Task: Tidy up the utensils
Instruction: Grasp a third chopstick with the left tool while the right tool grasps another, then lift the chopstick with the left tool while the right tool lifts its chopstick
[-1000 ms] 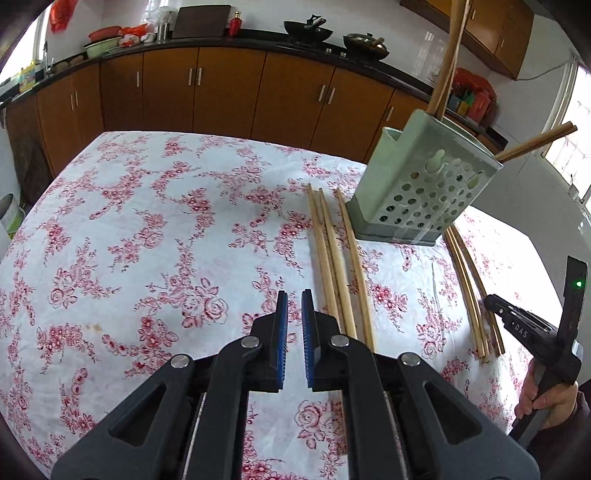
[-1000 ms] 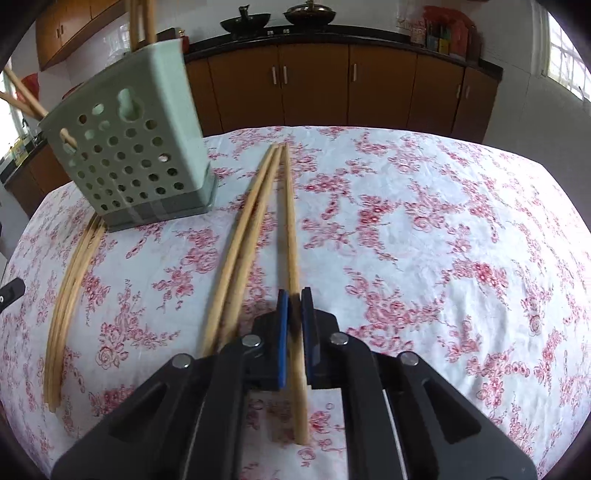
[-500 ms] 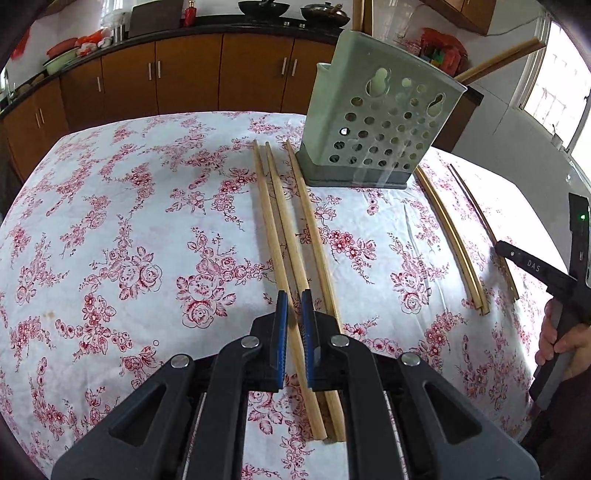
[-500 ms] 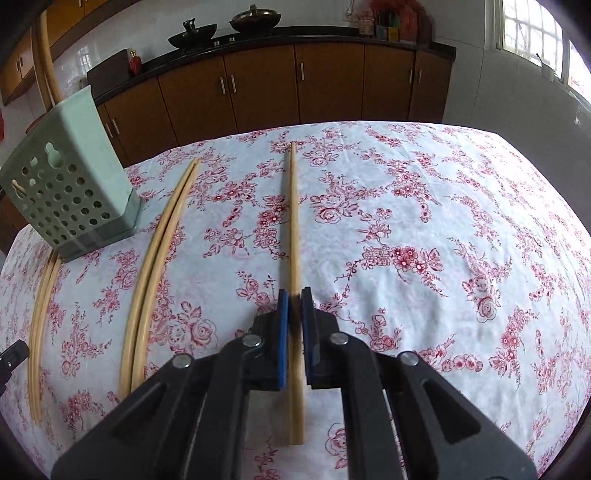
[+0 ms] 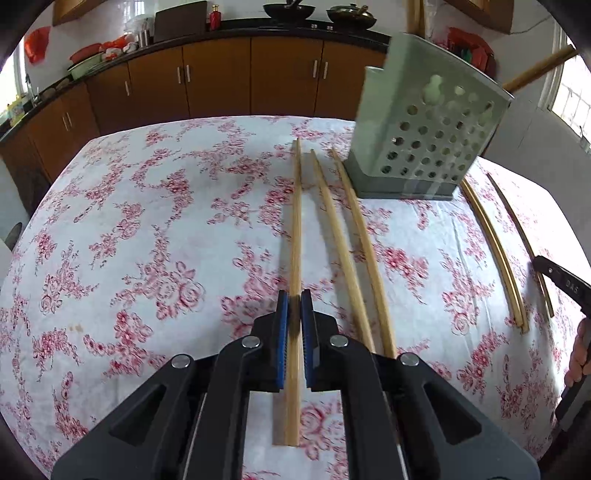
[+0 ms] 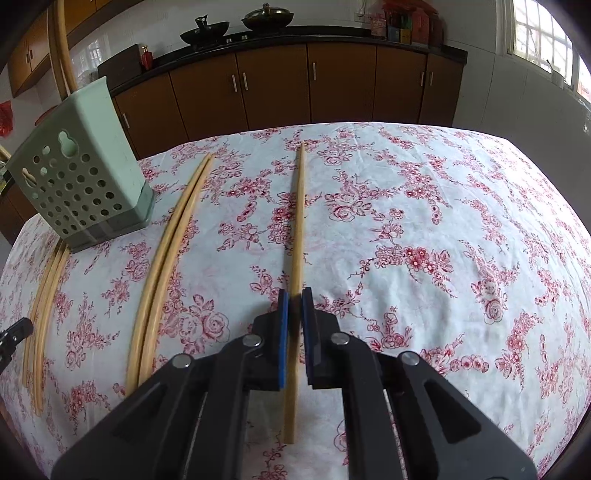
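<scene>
Chopsticks lie spread over a table with a white cloth printed in red roses (image 5: 140, 229), and two of them are caught between blue-padded fingers. From the left gripper's (image 5: 294, 301) camera, one long wooden chopstick (image 5: 295, 229) runs straight away from the lens, pinched between the pads partway along, its near end sticking back under the gripper above its own shadow on the cloth. Just to its right two more chopsticks (image 5: 351, 254) lie side by side on the cloth, their far tips reaching to the base of a pale green holder with round holes (image 5: 424, 140). That holder stands upright toward the far right of the table, with wooden sticks poking out of its top. Beyond it, another pair (image 5: 495, 251) lies along the right edge of the table, near a black tool held in a hand (image 5: 580, 354). From the right gripper's (image 6: 294, 301) camera, a single chopstick (image 6: 298, 221) is likewise squeezed between the pads and points toward the cabinets, apart from the others. A close pair (image 6: 166, 258) lies to its left, then the green holder (image 6: 81, 177), with more sticks (image 6: 44, 314) by the table's left edge. Brown cabinets (image 6: 273, 96) under a dark counter with woks (image 6: 205, 27) line the far wall.
</scene>
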